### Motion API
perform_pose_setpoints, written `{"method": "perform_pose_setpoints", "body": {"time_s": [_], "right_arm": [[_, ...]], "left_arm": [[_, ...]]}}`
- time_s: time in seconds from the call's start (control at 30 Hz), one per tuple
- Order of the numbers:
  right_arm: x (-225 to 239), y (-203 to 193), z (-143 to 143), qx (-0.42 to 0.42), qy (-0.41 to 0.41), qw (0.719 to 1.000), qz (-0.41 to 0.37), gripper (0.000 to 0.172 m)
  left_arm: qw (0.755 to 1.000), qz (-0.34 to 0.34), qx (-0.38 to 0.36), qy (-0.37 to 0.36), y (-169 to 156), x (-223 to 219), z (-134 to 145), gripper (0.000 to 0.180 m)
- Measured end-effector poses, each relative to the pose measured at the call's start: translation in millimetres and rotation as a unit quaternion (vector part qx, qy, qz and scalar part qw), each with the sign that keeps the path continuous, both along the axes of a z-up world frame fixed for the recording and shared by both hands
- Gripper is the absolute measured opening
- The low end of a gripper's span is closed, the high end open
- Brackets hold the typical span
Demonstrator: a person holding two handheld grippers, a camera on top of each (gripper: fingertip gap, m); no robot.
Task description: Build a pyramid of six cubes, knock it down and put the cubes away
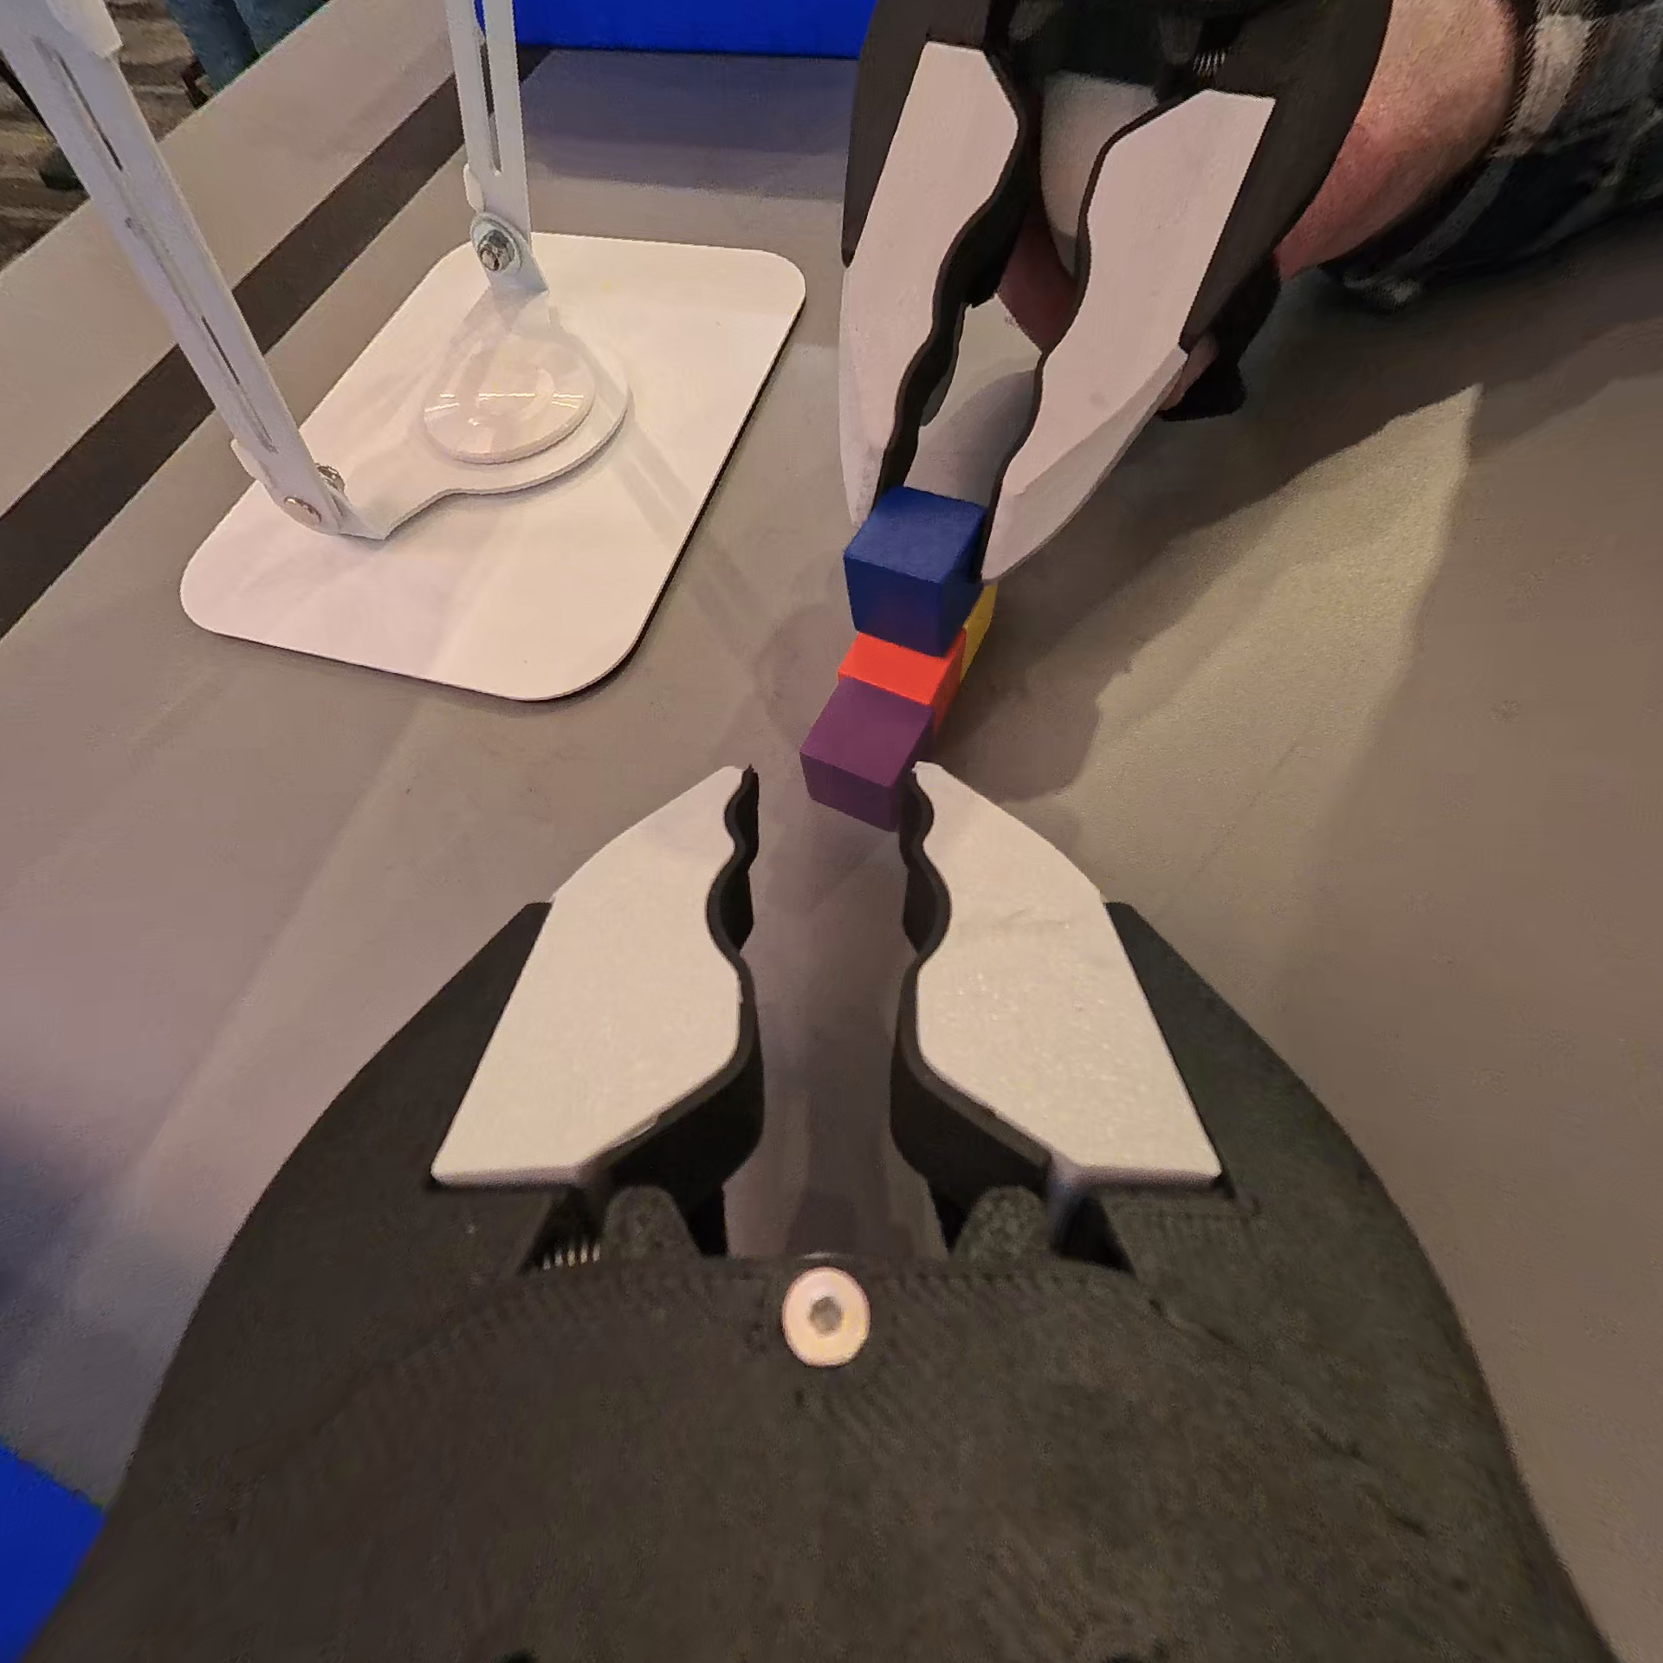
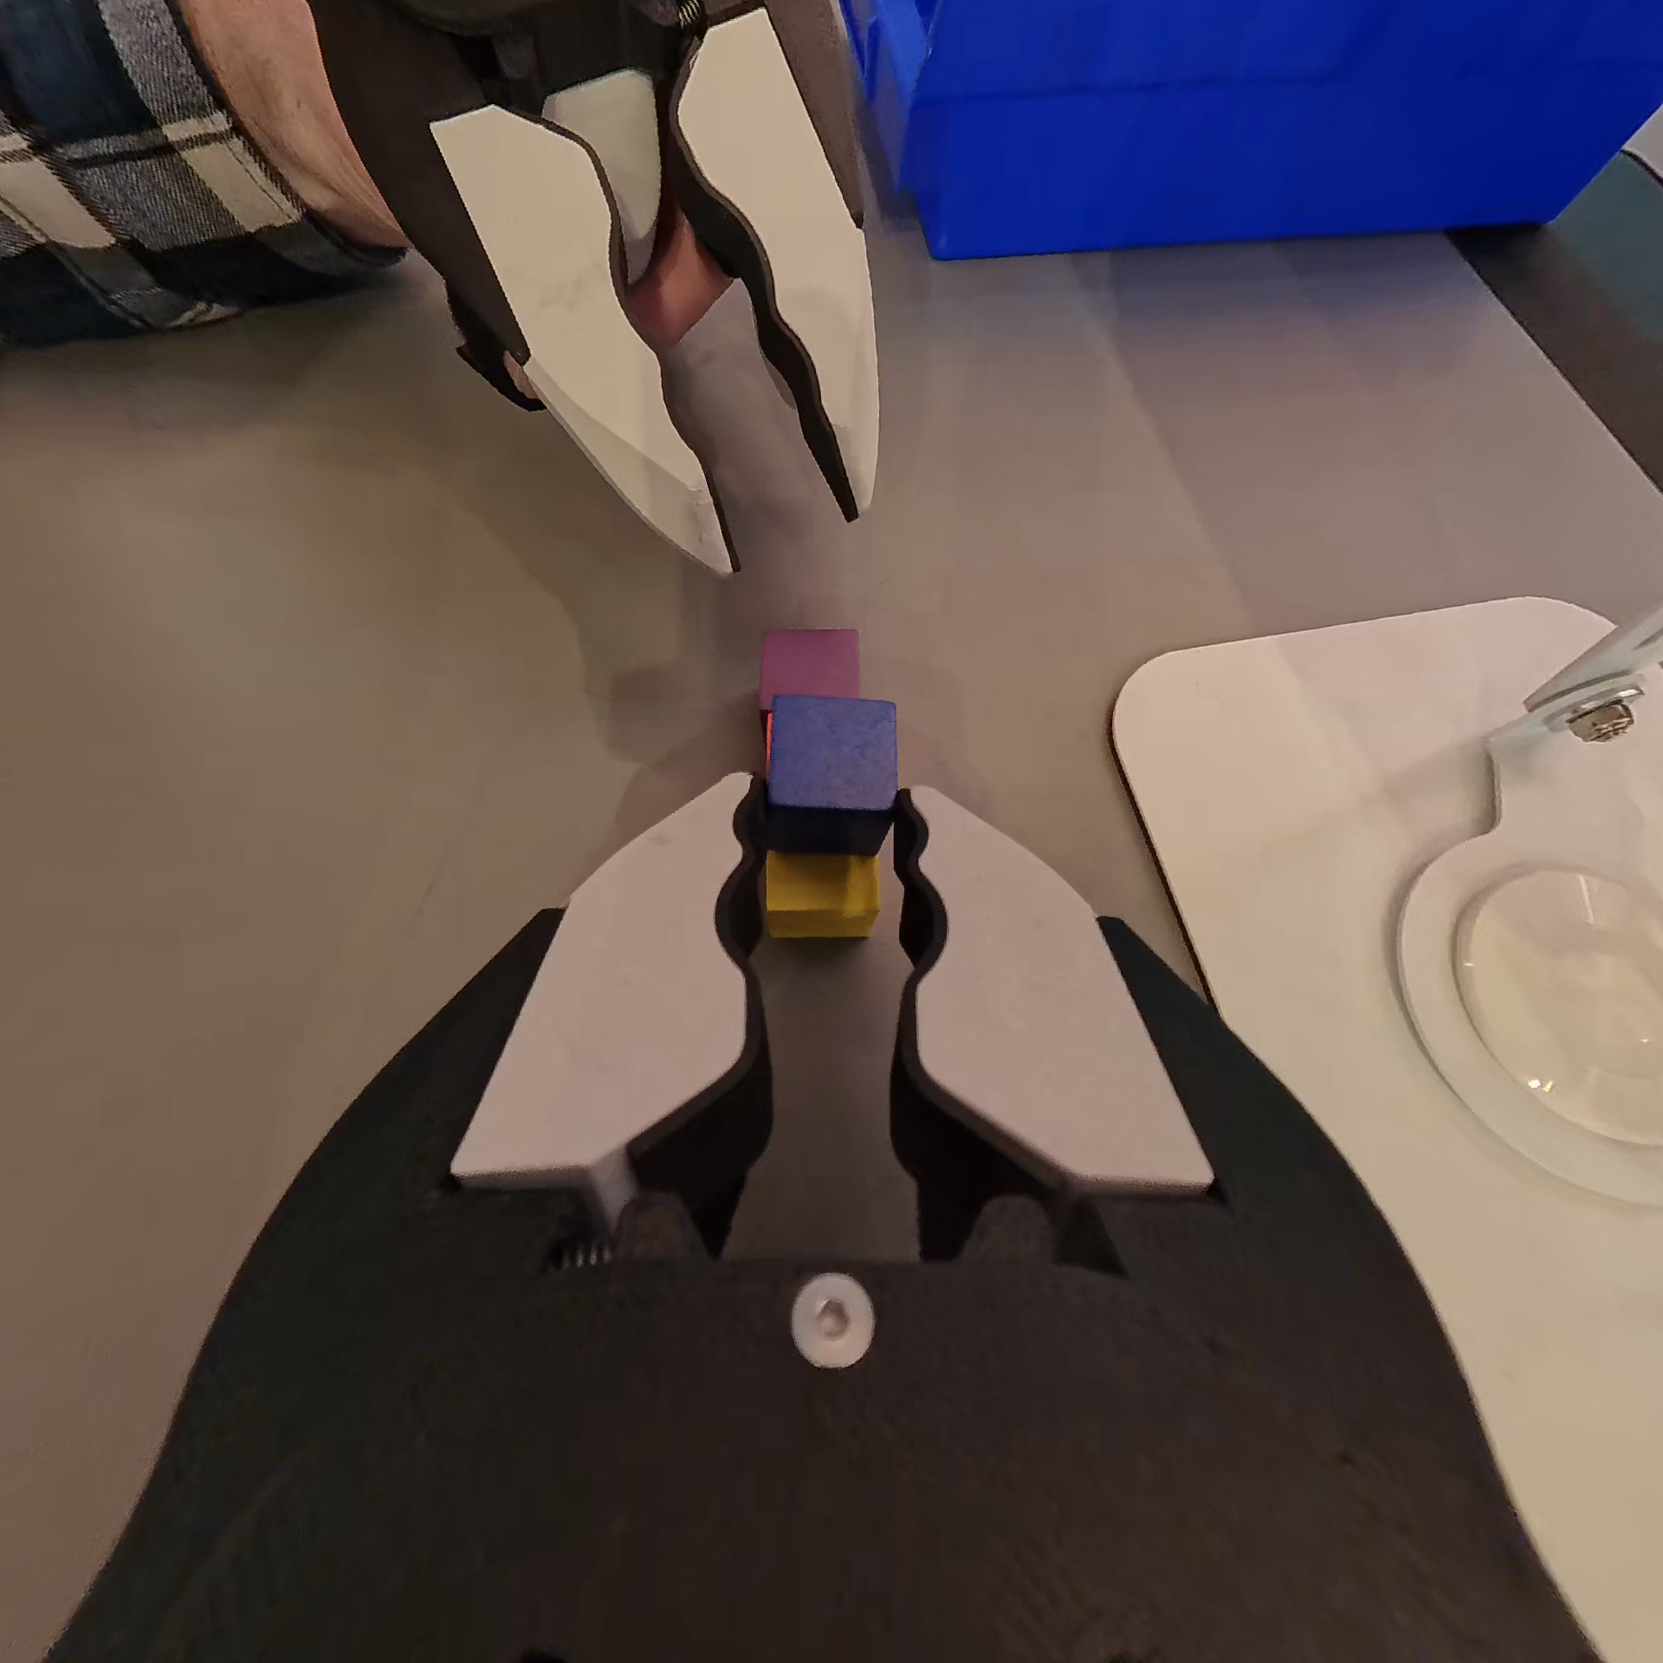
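A grey table (image 1: pixel 1350 810) carries all non-task items. A white flat base plate (image 1: pixel 504 576) with rounded corners lies on the table. On the plate sits a clear round suction-type foot (image 1: pixel 513 405), with two white slotted stand arms (image 1: pixel 153 270) bolted at the plate and rising away from it. Beyond the plate, at the table's far side, stands a blue plastic bin (image 2: pixel 1260 117). A dark strip (image 1: pixel 270 288) runs along the table surface behind the plate.
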State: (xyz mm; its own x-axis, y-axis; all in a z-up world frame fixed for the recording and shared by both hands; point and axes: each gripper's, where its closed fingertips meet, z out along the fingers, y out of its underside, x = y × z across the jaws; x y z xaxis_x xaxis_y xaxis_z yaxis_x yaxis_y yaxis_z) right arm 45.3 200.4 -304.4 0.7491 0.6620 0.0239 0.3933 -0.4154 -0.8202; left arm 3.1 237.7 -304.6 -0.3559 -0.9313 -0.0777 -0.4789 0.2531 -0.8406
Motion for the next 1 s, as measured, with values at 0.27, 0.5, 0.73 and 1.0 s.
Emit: {"method": "perform_pose_setpoints", "body": {"time_s": [0.27, 0.5, 0.73, 1.0], "right_arm": [[-0.6, -1.2, 0.1, 0.0, 0.006, 1.0, 0.006, 0.027], [1.1, -1.4, 1.1, 0.007, 0.007, 1.0, 0.003, 0.046], [19.7, -0.7, 12.9, 0.054, 0.012, 0.998, -0.007, 0.05], [53.3, 9.6, 7.6, 0.058, 0.036, 0.996, -0.056, 0.042]], "left_arm": [[1.0, -0.002, -0.003, 0.0, -1.1, 0.5, -0.4, 0.03], [1.0, -0.003, -0.002, 0.0, -1.7, 0.2, -0.1, 0.031], [0.997, 0.02, 0.049, -0.051, 12.5, -19.6, 52.2, 0.034], [0.968, 0.217, 0.12, -0.046, 153.2, -84.2, 130.1, 0.035]]}}
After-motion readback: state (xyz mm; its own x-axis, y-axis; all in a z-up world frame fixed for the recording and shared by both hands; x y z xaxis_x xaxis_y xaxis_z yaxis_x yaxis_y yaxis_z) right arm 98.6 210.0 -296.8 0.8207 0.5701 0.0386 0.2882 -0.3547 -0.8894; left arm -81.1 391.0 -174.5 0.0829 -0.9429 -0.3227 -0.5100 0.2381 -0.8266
